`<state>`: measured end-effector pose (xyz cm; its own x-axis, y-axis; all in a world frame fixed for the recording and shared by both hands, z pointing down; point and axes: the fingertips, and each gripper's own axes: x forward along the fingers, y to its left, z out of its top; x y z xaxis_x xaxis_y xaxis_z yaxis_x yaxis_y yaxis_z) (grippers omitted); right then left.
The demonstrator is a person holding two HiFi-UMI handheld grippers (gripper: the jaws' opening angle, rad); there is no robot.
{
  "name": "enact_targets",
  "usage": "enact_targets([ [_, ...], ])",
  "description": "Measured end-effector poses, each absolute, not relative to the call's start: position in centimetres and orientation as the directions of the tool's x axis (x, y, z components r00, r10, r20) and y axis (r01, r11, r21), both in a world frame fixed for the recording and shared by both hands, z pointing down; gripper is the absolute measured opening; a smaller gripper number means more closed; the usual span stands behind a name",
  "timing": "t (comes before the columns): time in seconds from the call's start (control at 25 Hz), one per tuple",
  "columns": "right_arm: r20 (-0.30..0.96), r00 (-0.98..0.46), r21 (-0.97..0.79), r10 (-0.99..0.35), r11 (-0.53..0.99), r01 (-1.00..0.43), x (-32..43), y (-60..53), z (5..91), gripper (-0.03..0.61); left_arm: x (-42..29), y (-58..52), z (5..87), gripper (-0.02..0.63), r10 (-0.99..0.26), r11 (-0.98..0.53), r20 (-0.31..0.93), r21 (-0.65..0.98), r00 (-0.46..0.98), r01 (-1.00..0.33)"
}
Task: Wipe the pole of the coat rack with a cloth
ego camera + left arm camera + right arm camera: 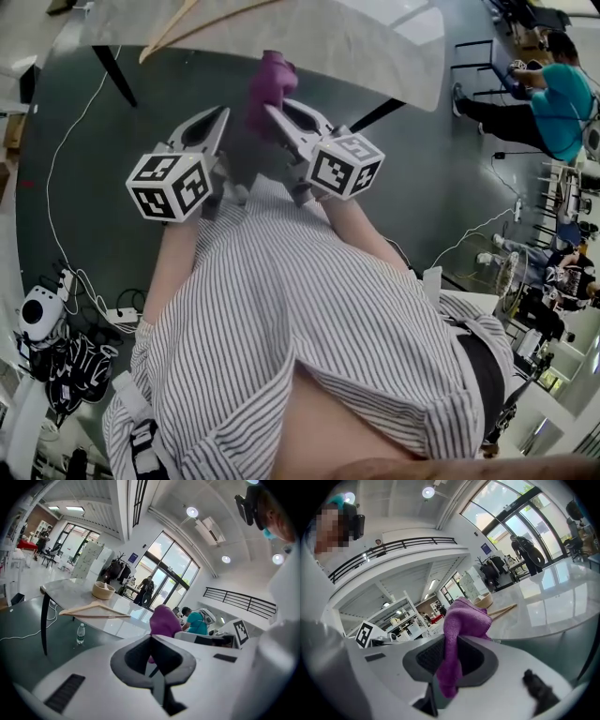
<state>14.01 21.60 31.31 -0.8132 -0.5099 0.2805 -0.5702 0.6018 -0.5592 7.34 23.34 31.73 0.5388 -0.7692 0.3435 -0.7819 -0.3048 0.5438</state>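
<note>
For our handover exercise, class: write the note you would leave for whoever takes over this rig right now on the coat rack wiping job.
Right gripper: jaws shut on the purple cloth, raised in front of the chest.
Left gripper: jaws shut, nothing between them, raised beside the right one.
Ahead: table with a wooden hanger on it. No coat rack pole can be picked out in any view.
Done: cloth is in grip.
Left: find the pole and wipe it.

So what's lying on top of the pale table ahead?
A wooden hanger and a tan bowl sit on the table; the purple cloth covers its right end, so anything there is unseen.
</note>
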Motion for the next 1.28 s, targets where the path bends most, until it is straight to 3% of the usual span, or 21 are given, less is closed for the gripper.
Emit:
enact_targets([
  [0.8,0.29,-0.732,-0.556,-0.616,0.514,-0.653,4.1,2.3,31.3,0.077,-3.4,3.2,31.3,0.011,-0.694,-0.407,0.337,0.545,0.636,-0.733],
  [1.28,0.316,-0.688,-0.563,-0.653,0.455,-0.69,1.4,-4.1,31.8,0.077,-5.8,-3.9,32.2,0.011,-0.63,-0.443,0.361,0.56,0.687,-0.7],
])
